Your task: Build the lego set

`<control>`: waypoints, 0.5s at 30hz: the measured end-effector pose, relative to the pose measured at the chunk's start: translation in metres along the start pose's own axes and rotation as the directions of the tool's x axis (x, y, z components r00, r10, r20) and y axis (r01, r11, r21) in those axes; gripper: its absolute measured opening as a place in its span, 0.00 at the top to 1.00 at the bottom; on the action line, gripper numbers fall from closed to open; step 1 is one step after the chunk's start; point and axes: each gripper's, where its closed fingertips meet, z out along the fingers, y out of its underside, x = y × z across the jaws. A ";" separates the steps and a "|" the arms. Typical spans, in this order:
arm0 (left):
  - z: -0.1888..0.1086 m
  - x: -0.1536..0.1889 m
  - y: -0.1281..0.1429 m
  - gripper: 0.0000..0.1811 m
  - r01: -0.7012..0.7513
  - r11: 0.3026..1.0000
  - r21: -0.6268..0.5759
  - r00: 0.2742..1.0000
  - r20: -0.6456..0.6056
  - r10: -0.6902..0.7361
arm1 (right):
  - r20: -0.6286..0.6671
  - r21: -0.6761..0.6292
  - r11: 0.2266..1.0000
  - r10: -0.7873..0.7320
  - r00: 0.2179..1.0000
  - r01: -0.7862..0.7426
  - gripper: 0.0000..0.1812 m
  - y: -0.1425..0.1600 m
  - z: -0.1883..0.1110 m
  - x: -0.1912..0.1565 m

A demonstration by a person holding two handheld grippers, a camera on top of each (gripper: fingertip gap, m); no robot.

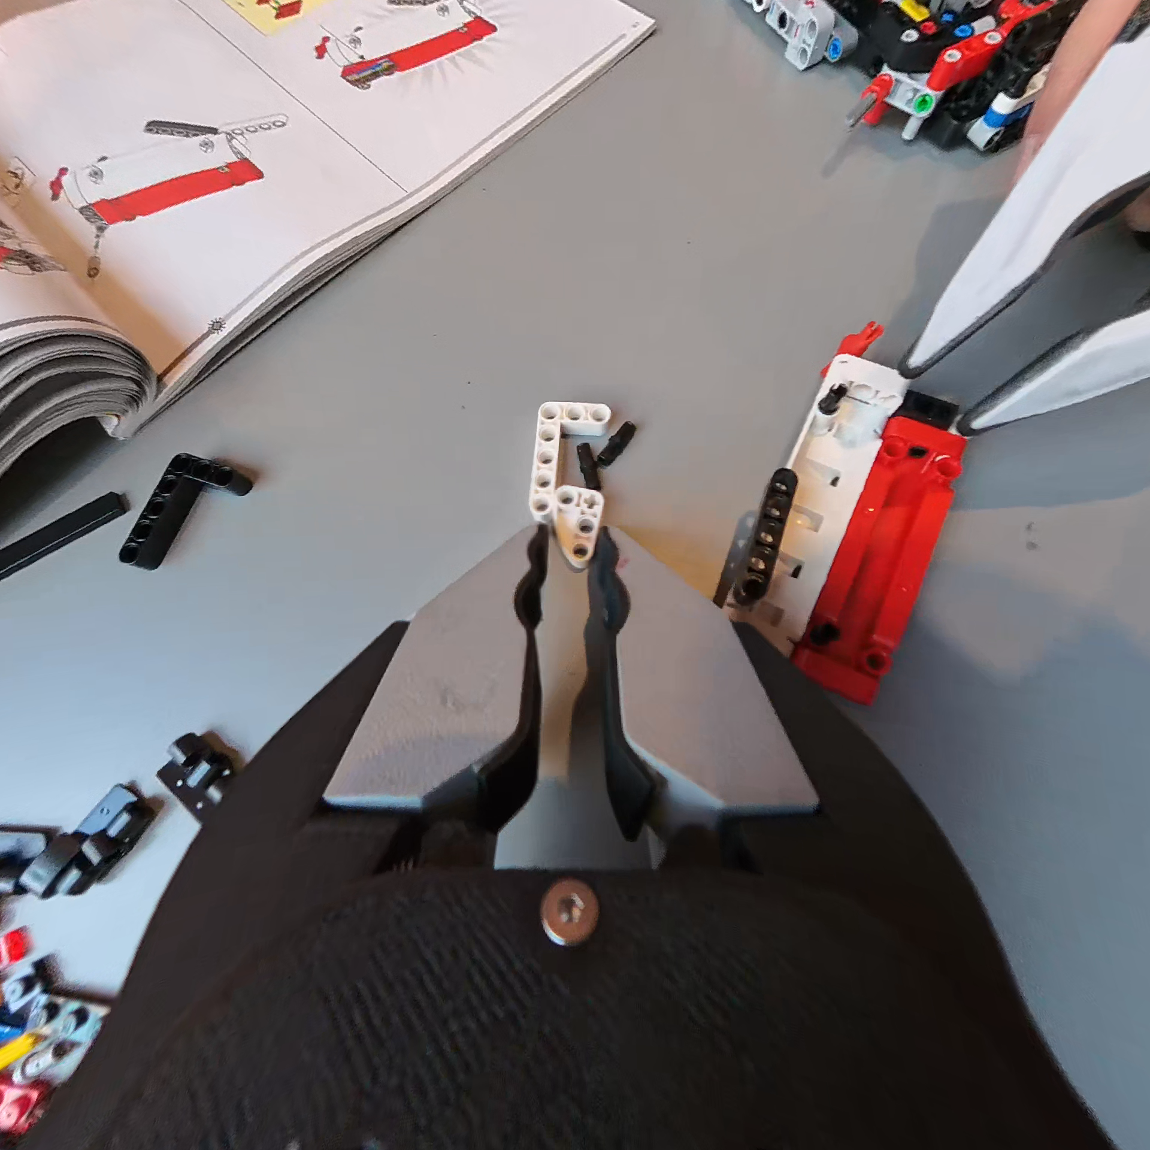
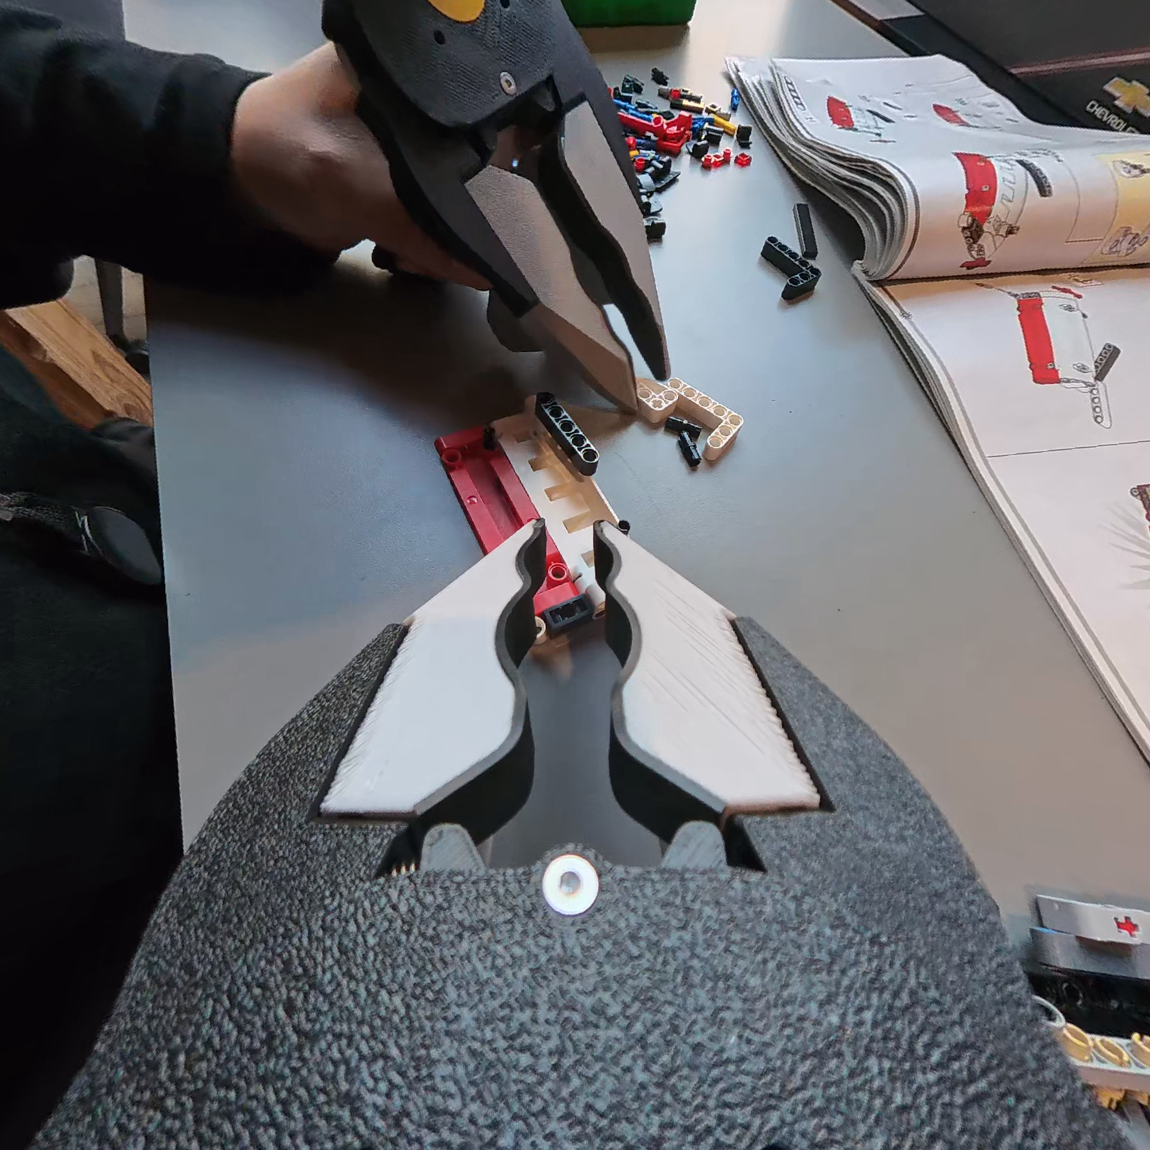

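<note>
Left wrist view
- Left gripper (image 1: 571, 536): smooth grey wedge fingers with wavy black rubber inner edges; jaws standing a little apart, tips straddling the lower end of a small white plate (image 1: 580, 521). Whether they are pinching it, I cannot tell.
- White plate: flat, tapered, pierced with round holes, lying on the table (image 1: 684, 261) against the foot of the white frame (image 1: 556, 449).
- White frame: hooked beam of holed plastic, lying flat.
- Black pins (image 1: 602, 451): two short cylinders, lying crossed just right of the frame.
- Panel (image 1: 871, 560): long red ribbed half beside a white slotted half, lying right of the gripper; a black holed beam (image 1: 764, 547) is leaning on its white side.
- Right gripper (image 1: 933, 398): pale fingers reaching in from the upper right, tips at the panel's far end.
- Black L-beam (image 1: 177, 507): lying at left, near the open manual (image 1: 186, 205).
- Table: matte grey, smooth.

Right wrist view
- Right gripper (image 2: 566, 541): ridged white fingers in a pebbled black shell; jaws parted, sitting either side of the panel's (image 2: 498, 498) near end without clearly squeezing it.
- Left gripper (image 2: 650, 392): held in a hand (image 2: 311, 168), pointing steeply down, tips touching the white frame's (image 2: 697, 404) end.
- Loose parts (image 2: 678, 130): a mixed small heap of red, blue and black, sitting well beyond.
- Manual (image 2: 995, 249): lying open at right.
</note>
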 end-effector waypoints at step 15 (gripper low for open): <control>-0.019 0.006 0.017 0.95 0.073 0.997 -0.002 0.997 -0.013 -0.073 | 0.025 0.033 0.999 0.021 0.999 -0.021 0.92 -0.004 -0.004 -0.001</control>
